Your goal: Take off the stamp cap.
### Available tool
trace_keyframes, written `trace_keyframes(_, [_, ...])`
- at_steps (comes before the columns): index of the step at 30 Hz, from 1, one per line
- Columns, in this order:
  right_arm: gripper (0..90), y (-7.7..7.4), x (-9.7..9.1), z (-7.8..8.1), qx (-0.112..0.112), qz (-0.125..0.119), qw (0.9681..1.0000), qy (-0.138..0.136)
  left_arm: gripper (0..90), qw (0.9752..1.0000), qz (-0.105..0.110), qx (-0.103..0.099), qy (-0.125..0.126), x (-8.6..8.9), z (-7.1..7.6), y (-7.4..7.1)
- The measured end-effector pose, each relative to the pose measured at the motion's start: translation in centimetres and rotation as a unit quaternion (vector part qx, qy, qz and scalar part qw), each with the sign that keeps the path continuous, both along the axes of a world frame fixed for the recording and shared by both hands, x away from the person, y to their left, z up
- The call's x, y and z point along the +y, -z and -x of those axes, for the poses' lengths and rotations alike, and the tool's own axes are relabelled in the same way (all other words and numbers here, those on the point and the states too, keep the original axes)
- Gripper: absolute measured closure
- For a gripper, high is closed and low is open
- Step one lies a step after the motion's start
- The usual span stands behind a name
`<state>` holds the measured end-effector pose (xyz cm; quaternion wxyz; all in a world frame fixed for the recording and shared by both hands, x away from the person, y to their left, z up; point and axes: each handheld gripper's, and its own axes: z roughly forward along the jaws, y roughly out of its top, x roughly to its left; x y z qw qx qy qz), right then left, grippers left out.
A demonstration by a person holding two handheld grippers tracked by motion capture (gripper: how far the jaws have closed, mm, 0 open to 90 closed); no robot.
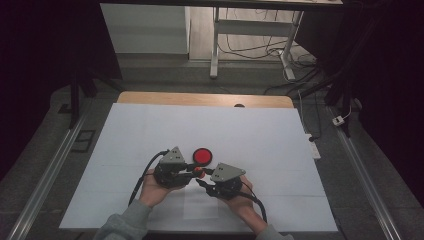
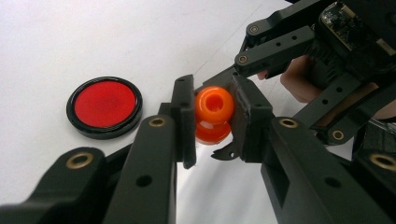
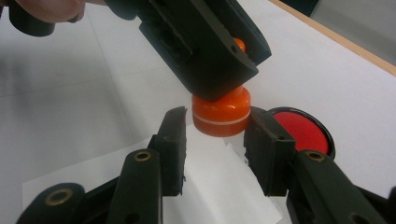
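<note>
We count one orange stamp [image 2: 214,113] at frame centre, clamped by our left gripper [image 2: 212,116]. Our right gripper [image 3: 215,140] brackets its base, pads not touching. One red pad [image 1: 203,156] lies just behind; white counter [image 1: 260,135] stretches bare around.

Orange stamp [image 3: 220,114] between right gripper [image 3: 215,140] fingers, left gripper [image 3: 205,46] clamping its knob, red pad [image 3: 301,130] beside

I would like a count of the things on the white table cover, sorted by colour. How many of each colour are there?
Orange: 1, the orange stamp held in the left gripper
Red with black rim: 1, the round ink pad
White: 1, the sheet of paper under the stamp
Total: 3
</note>
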<state>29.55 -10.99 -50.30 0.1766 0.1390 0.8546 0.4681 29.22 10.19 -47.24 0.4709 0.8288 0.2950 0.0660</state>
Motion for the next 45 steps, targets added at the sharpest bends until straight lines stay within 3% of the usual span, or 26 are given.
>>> trace_keyframes(8, [63.6,-0.03,-0.03,-0.01,-0.004,0.0,1.0,0.003,72.1,1.0,0.0,0.0,0.0,0.02,0.0,-0.01])
trace_keyframes(28, [65.2,0.06,-0.08,0.22,-0.011,0.009,0.9999,0.001,72.4,1.0,-0.006,-0.004,0.004,-0.09,0.12,0.05])
trace_keyframes(45, [65.5,0.16,-0.19,0.31,-0.012,0.003,0.9999,0.004,72.5,1.0,0.001,-0.005,0.003,0.0,0.15,0.09])
